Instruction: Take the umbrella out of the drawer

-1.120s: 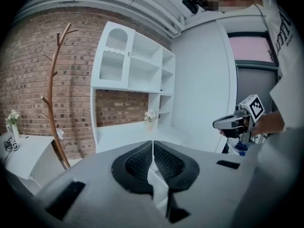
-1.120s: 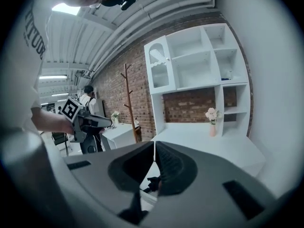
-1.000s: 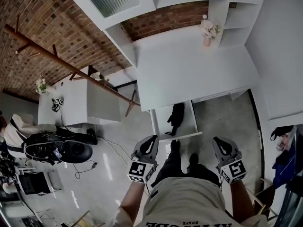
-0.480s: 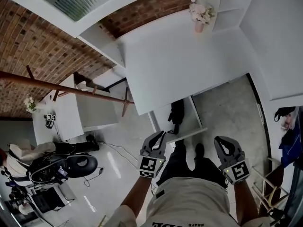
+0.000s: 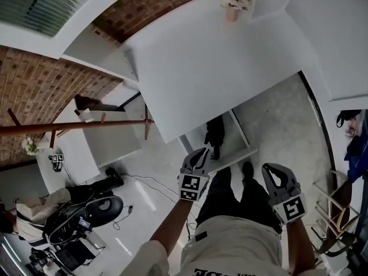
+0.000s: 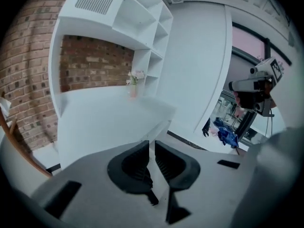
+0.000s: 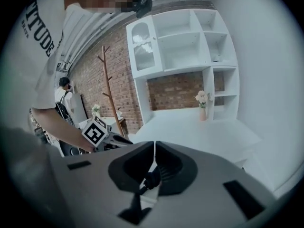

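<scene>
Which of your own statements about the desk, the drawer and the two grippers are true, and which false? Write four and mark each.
1. The drawer under the desk is open, with the umbrella lying in it. True.
2. The vase of flowers stands on the floor. False: it stands upright on the desk, near the back.
3. The left gripper has its jaws together. True.
4. The right gripper is holding the umbrella. False: its jaws are together on nothing, and the umbrella lies untouched in the drawer.
</scene>
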{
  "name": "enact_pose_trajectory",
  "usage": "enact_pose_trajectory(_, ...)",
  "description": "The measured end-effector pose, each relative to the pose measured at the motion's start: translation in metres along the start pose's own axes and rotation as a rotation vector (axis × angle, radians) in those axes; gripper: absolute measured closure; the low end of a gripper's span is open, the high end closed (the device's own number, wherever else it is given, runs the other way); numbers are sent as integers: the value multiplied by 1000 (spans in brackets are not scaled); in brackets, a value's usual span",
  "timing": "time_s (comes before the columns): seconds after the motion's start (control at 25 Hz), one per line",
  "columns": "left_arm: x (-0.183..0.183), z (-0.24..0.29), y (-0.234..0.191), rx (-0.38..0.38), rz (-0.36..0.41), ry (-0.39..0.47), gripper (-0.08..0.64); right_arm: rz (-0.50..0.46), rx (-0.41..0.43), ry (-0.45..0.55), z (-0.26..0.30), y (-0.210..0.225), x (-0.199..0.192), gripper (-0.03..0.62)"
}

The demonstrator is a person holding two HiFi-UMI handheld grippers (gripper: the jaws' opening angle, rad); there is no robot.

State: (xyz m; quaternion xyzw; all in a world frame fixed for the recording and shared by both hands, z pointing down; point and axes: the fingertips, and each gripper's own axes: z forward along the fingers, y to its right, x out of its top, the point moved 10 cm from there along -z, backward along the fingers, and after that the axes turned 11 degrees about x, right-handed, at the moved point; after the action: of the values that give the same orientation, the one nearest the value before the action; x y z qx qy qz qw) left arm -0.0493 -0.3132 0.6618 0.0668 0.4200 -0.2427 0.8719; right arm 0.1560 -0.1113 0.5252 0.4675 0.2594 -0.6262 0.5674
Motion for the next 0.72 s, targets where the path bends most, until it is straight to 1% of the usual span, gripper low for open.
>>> enact_pose_trajectory(0.12,-15,24,-2,-33,-9,-57,531,21,-16,-15,3,-1,-9,561)
enact_pose_trajectory(0.32,-42,64,-4,-71,-20,-179,527,59,-35,-37,10,-7,-23,561)
enact_pose_trajectory(0.4,-52,82,-4,-80,-18,-218,485,72,-43,-47,11,-7,-28,560)
enact_pose_trajectory(0.44,-57,91,-4,-83,-14,-234,485,88,-50,-53,11,-8,-31,560)
enact_pose_trajectory(0.56,-72,117,-5,-82,0,-294,473,131,-68,-77,10,-9,-41,560)
enact_pose_trajectory(0.64,-84,135,-5,-71,-5,-341,437,145,-77,-78,11,-9,-47,560)
enact_pose_trajectory(0.72,-95,153,-4,-44,-21,-383,406,144,-79,-71,13,-8,-50,560)
